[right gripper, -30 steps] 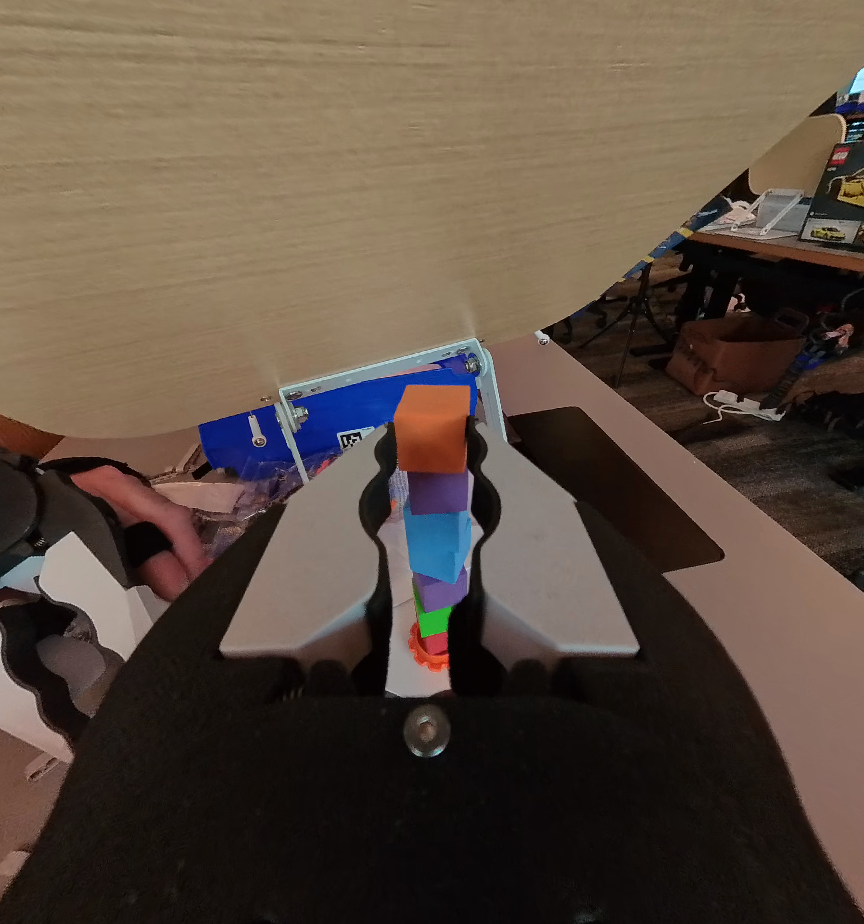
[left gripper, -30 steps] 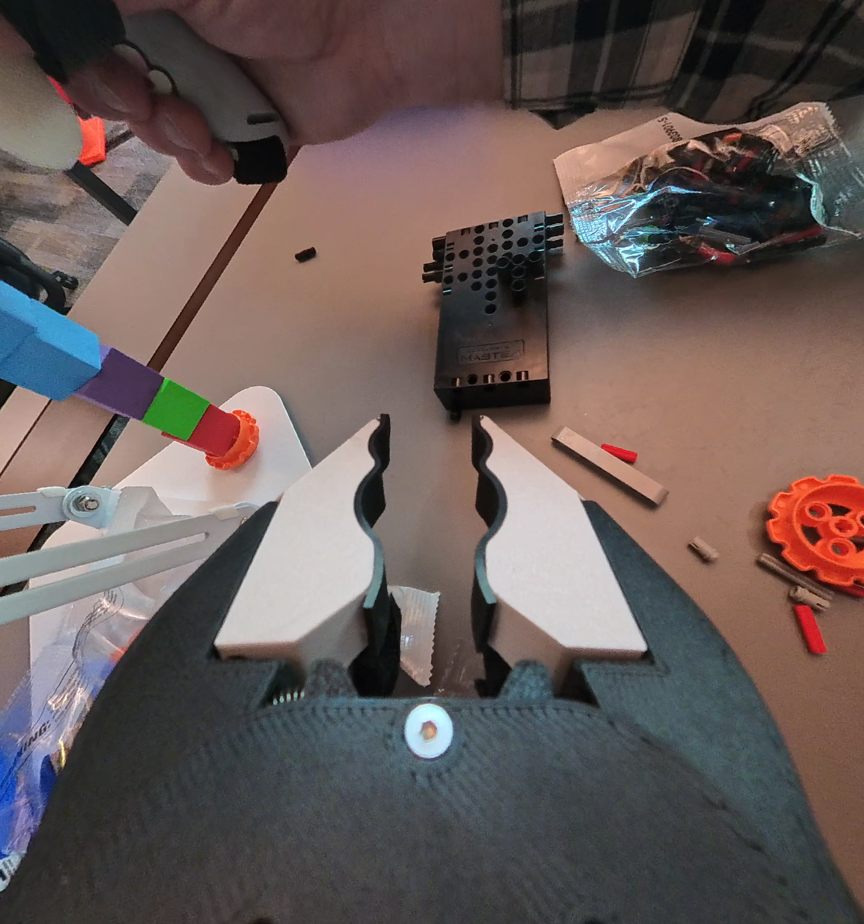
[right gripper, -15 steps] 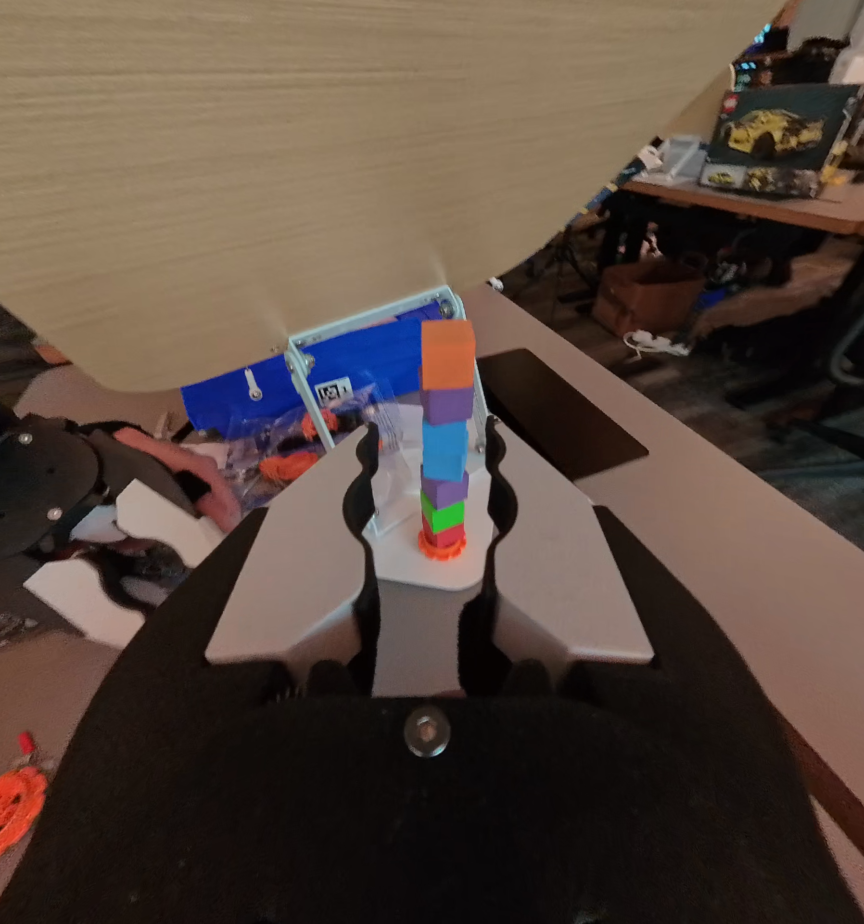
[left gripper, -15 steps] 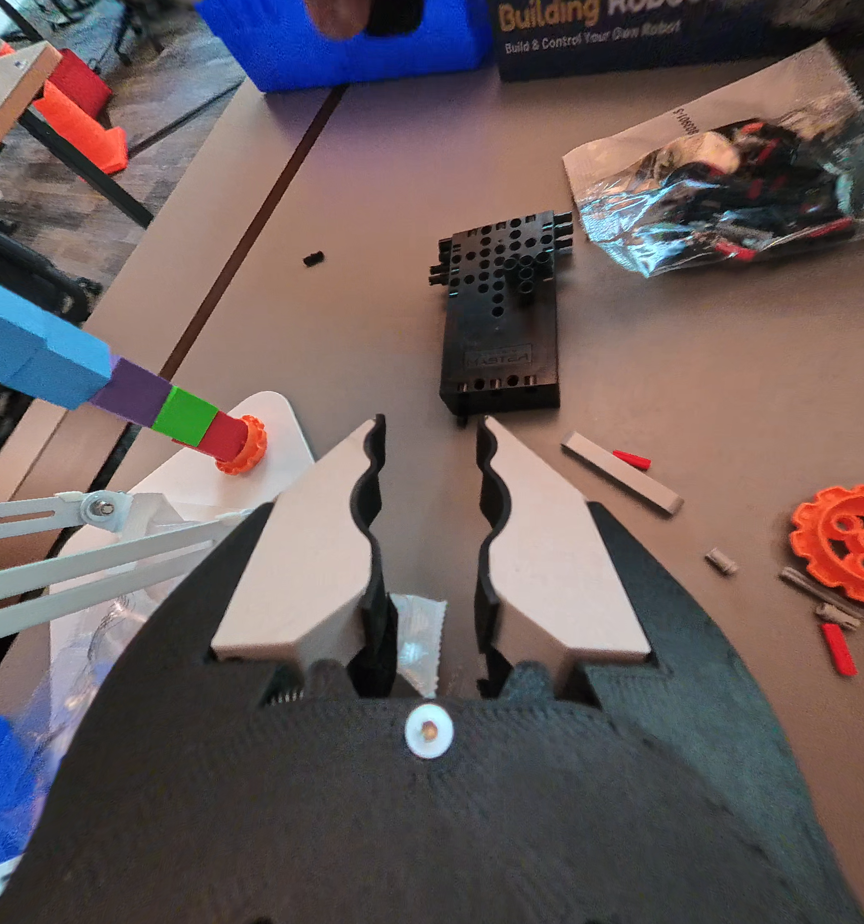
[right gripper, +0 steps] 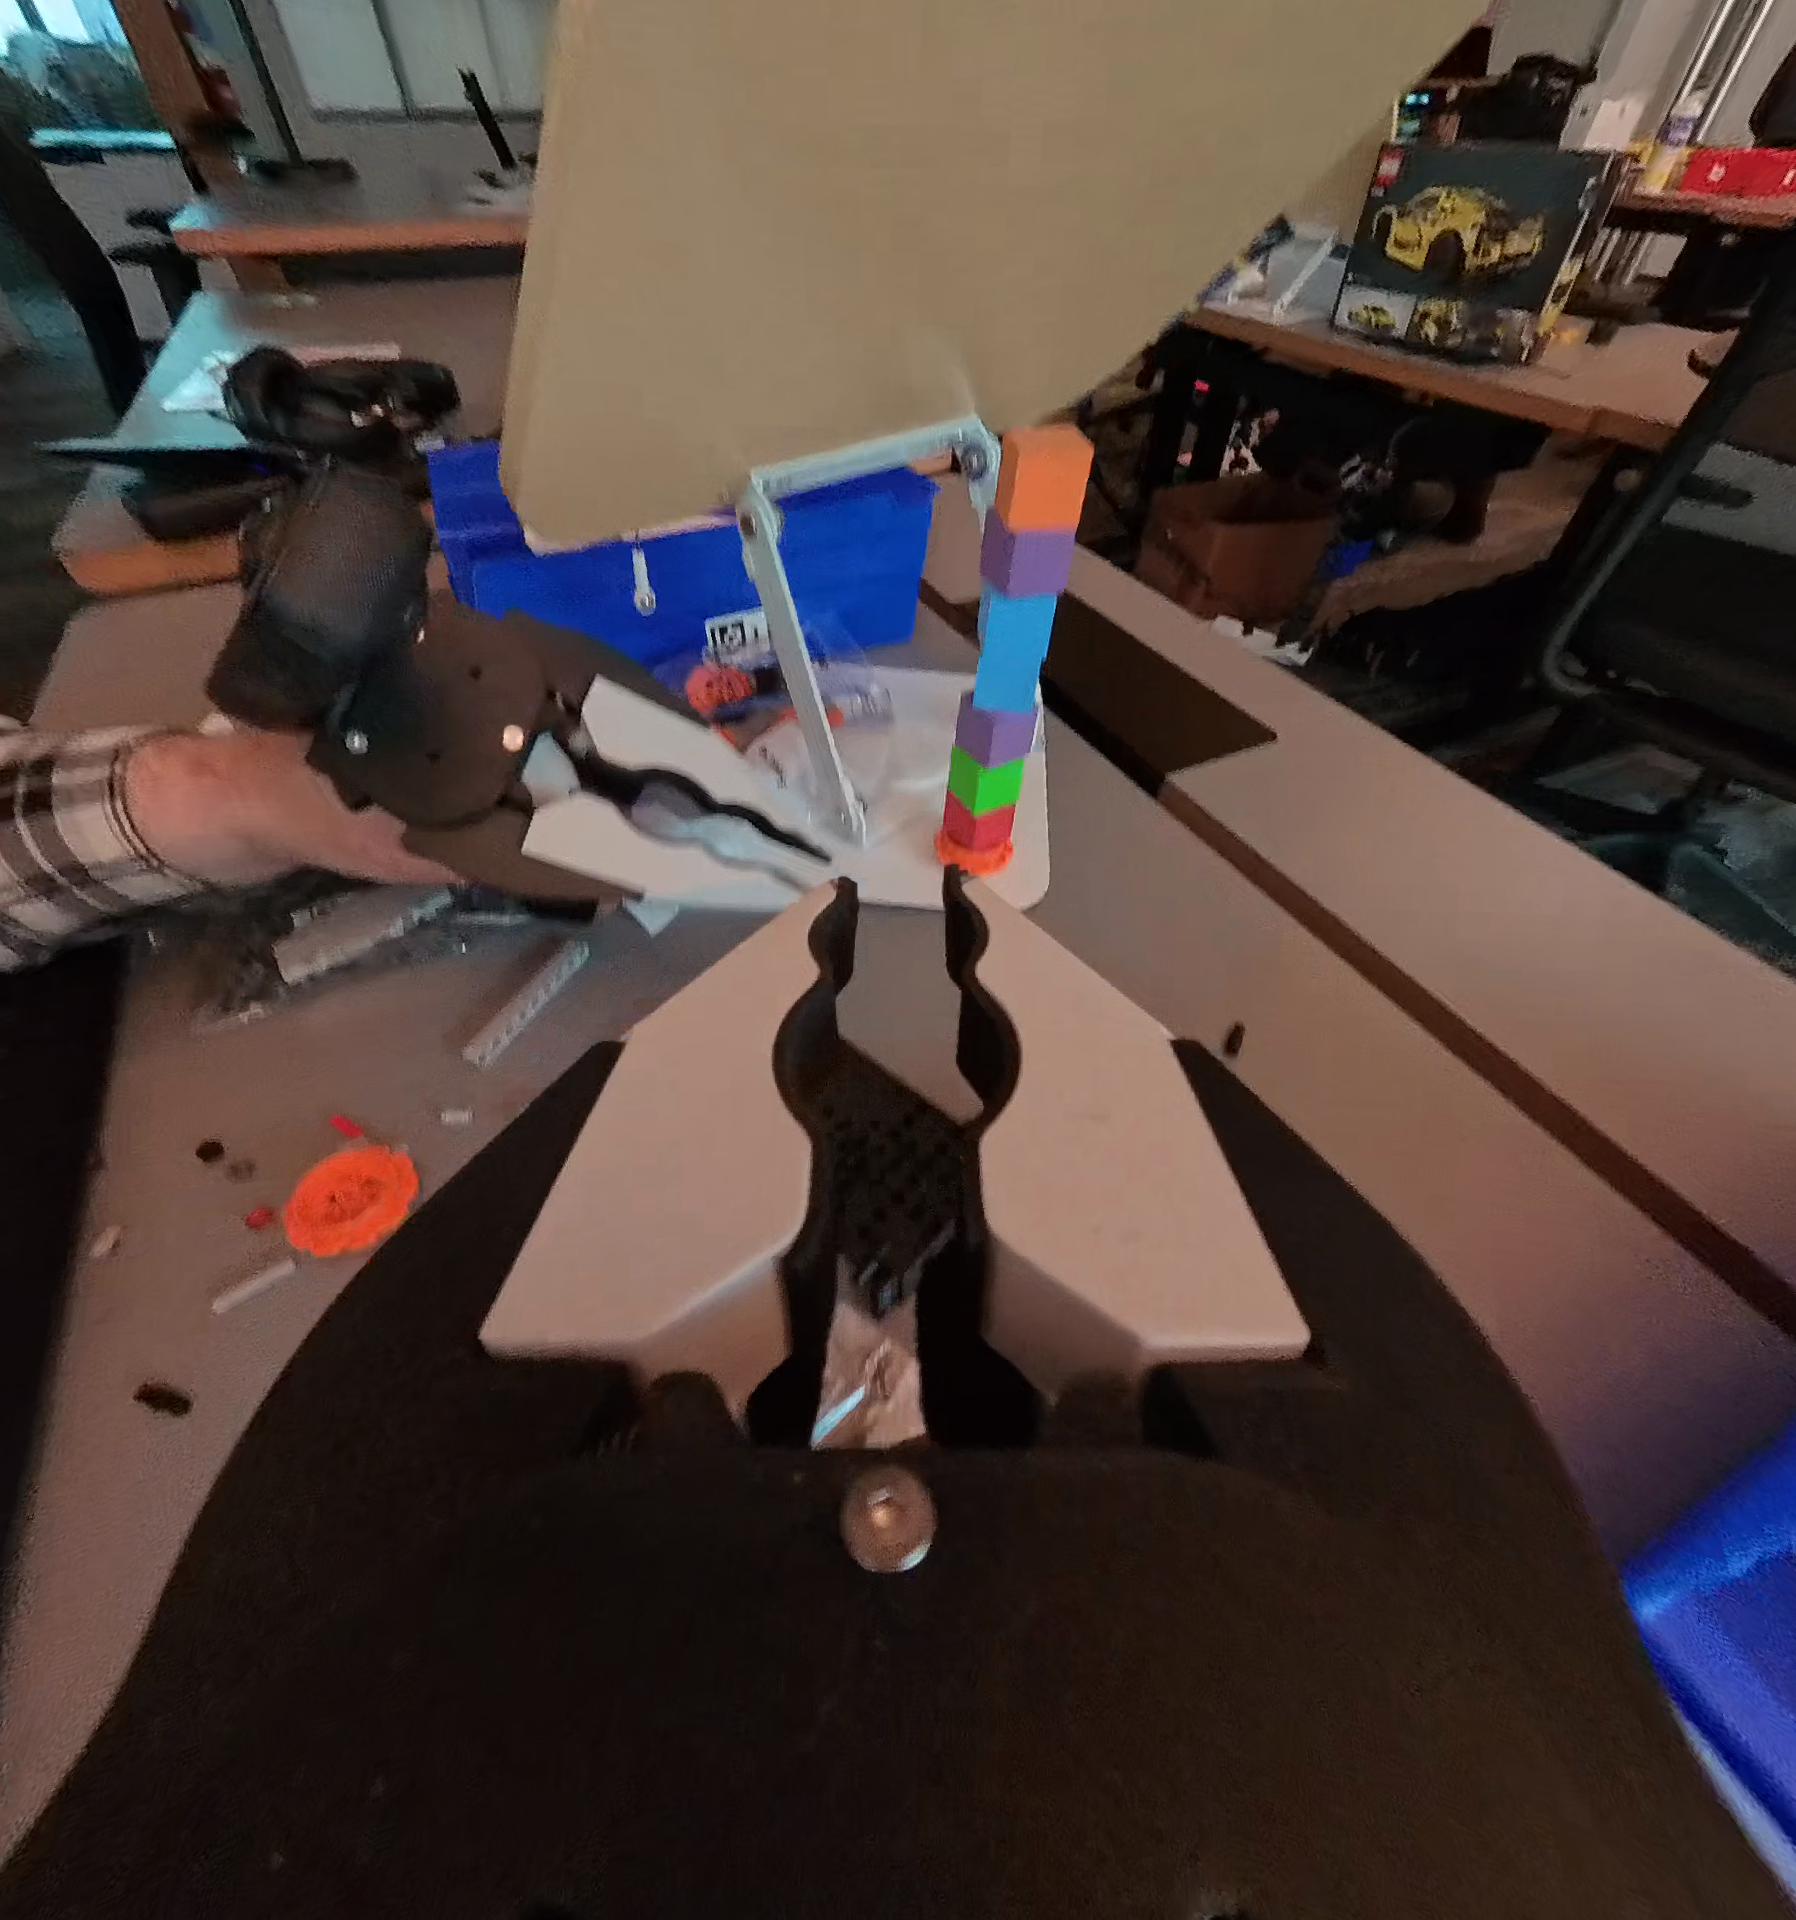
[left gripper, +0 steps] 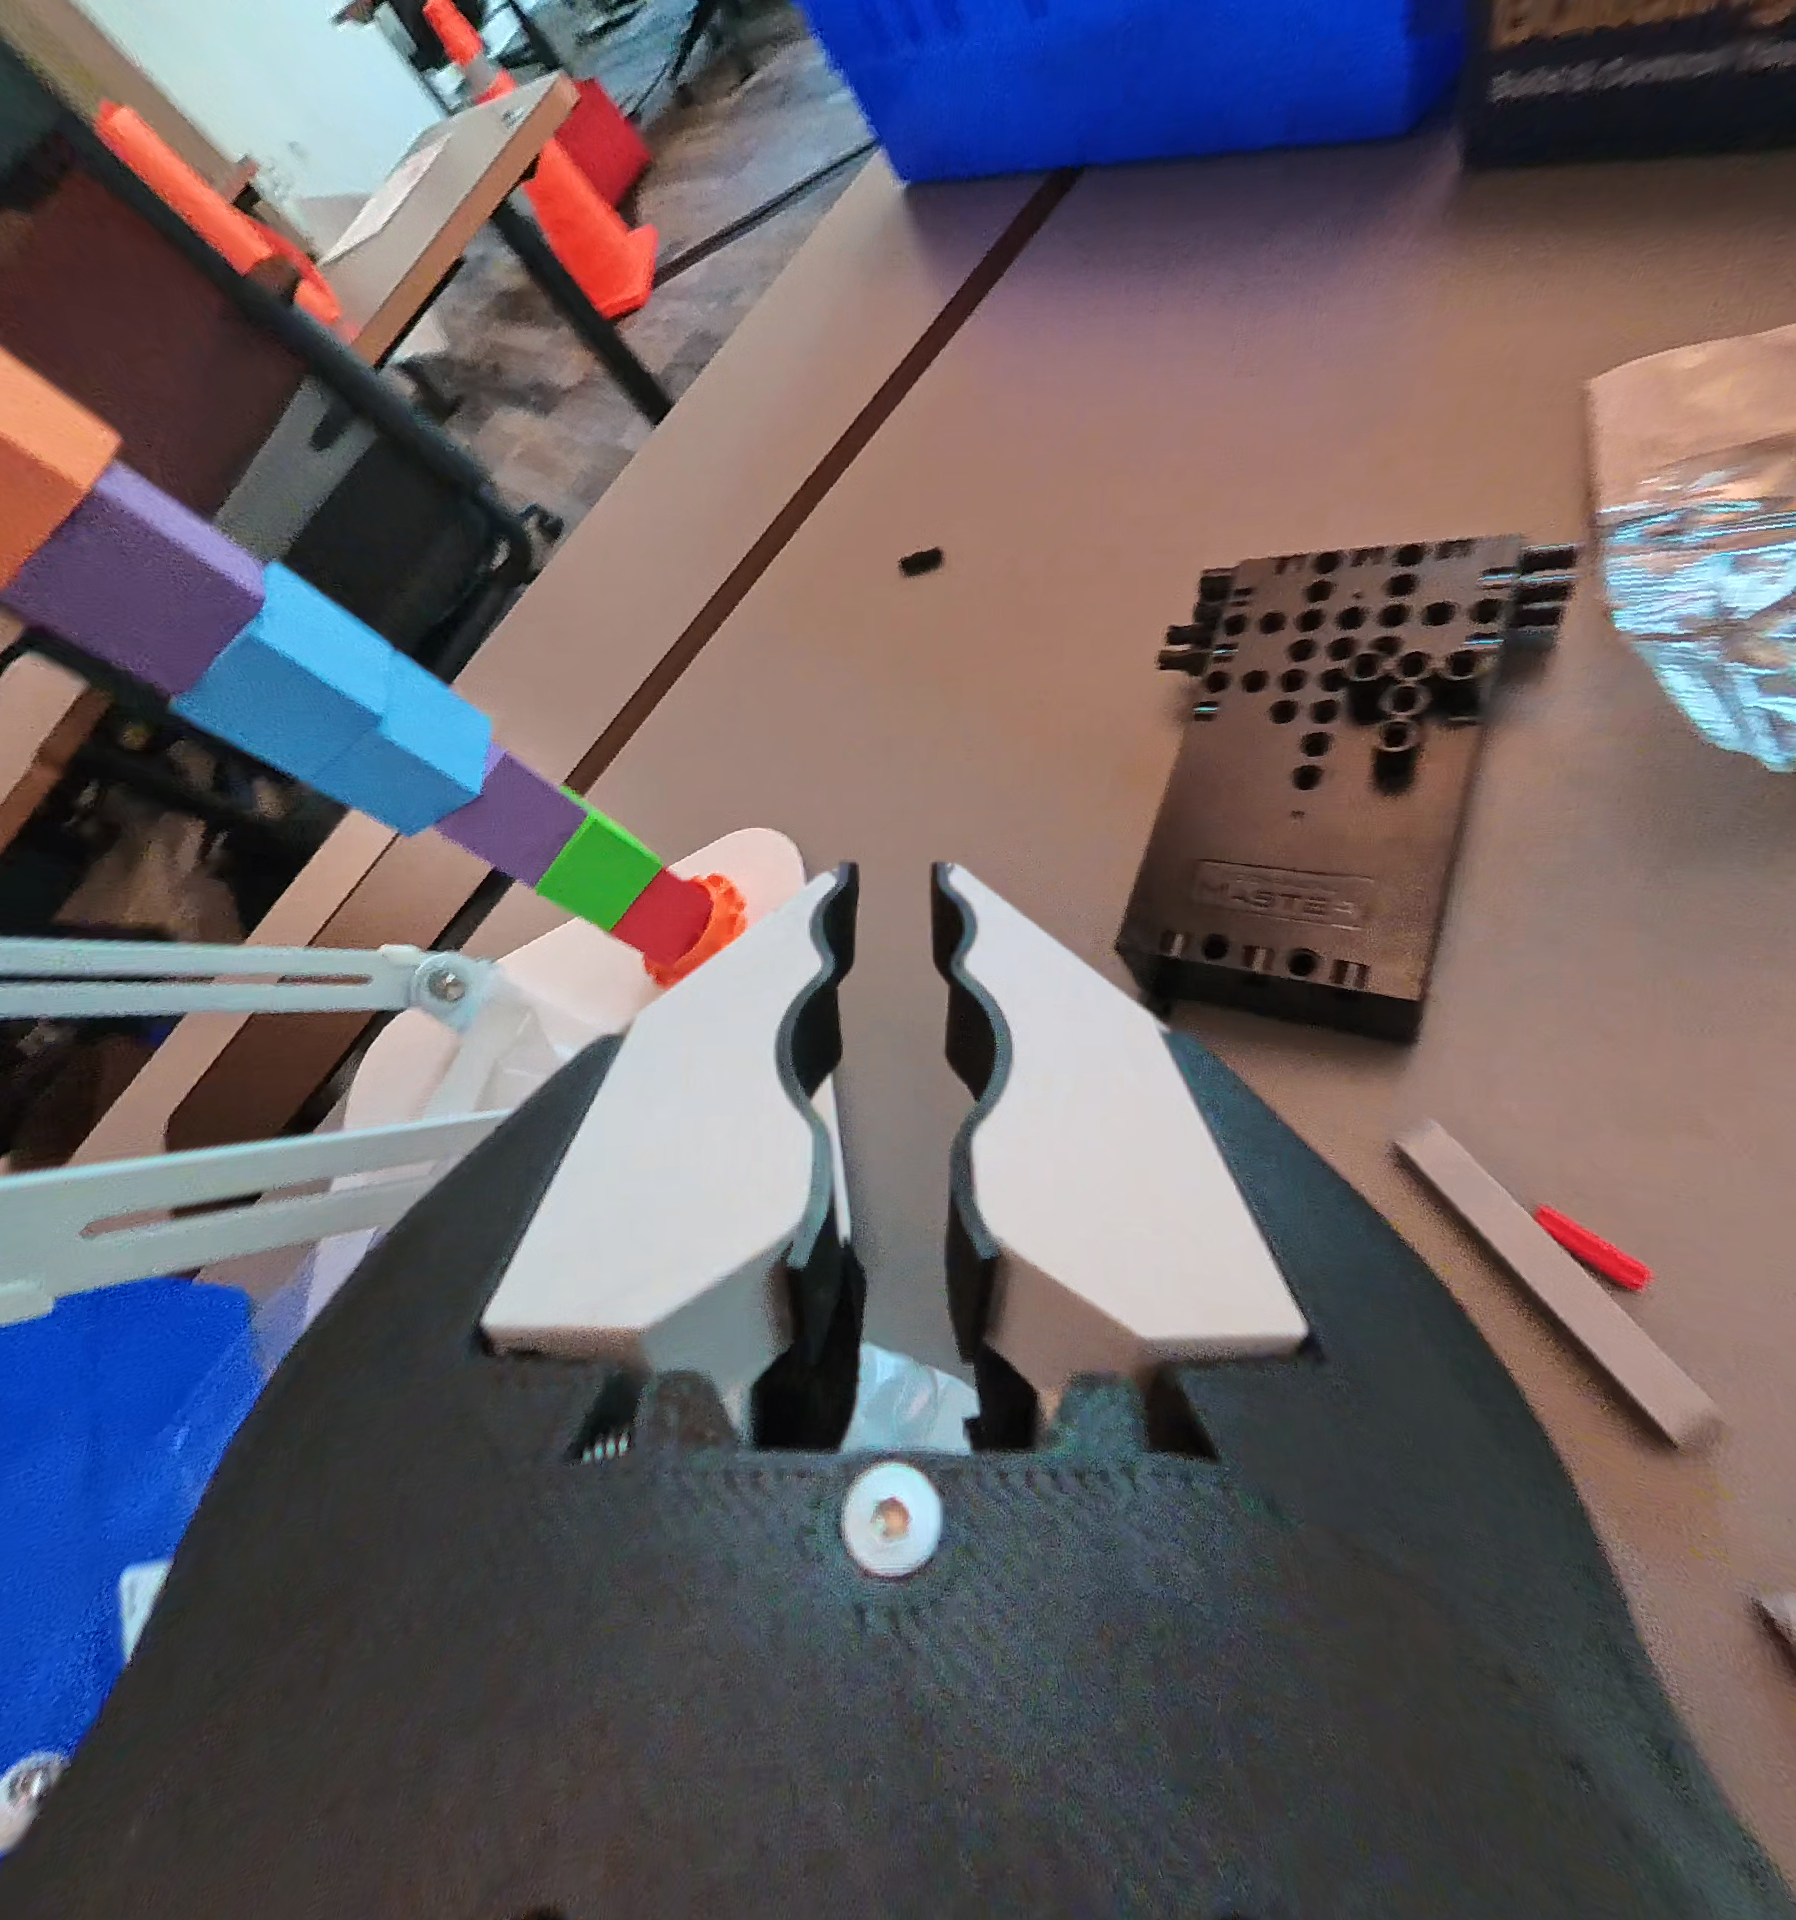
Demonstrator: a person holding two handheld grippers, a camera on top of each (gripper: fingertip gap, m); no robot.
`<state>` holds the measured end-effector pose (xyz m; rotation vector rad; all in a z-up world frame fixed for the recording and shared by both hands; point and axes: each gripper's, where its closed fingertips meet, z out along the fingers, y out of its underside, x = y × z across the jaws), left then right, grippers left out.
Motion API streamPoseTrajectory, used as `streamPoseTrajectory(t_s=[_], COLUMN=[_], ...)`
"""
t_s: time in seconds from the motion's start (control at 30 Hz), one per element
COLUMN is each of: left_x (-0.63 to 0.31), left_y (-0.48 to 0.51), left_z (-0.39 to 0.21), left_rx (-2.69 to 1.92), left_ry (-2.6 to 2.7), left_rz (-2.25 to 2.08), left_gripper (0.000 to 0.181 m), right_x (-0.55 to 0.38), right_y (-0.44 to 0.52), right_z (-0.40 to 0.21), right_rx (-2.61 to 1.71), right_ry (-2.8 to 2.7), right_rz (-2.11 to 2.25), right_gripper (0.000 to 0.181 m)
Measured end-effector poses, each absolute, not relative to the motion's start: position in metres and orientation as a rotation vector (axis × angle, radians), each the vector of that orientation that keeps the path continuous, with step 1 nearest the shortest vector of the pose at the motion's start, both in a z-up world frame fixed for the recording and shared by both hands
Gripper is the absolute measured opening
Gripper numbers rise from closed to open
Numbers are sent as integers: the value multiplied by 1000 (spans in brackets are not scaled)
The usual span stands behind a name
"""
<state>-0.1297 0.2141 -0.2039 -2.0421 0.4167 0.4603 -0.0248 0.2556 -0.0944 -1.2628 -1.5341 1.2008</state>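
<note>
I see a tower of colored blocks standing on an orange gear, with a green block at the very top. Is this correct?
Not quite: the top block of the tower is orange, as the right wrist view shows; green sits second from the bottom. It does stand on an orange gear.

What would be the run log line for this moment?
left gripper: open, empty | right gripper: open, empty | block tower: upright on white base

Grey surface (left gripper: 1237, 395) is carrying black perforated block (left gripper: 1320, 790), foil bag (left gripper: 1735, 582), grey beam (left gripper: 1548, 1278), orange gear (right gripper: 350, 1200), white base plate (right gripper: 935, 727), blue bin (left gripper: 1112, 73).
</note>
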Motion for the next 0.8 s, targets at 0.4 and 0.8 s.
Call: streamPoseTrajectory(t_s=[0.4,0.8], left_x=[-173,-218], left_y=[224,231], left_z=[-210,-187], left_rx=[-2057,-1973], left_ry=[-28,-354], left_rz=[601,790], left_gripper=[3,0], right_x=[12,19], right_y=[245,247], right_z=[-127,-123], right_rx=[-1193,-1169], right_ry=[-1535,-1504], right_rz=[1208,1237], right_gripper=[6,4])
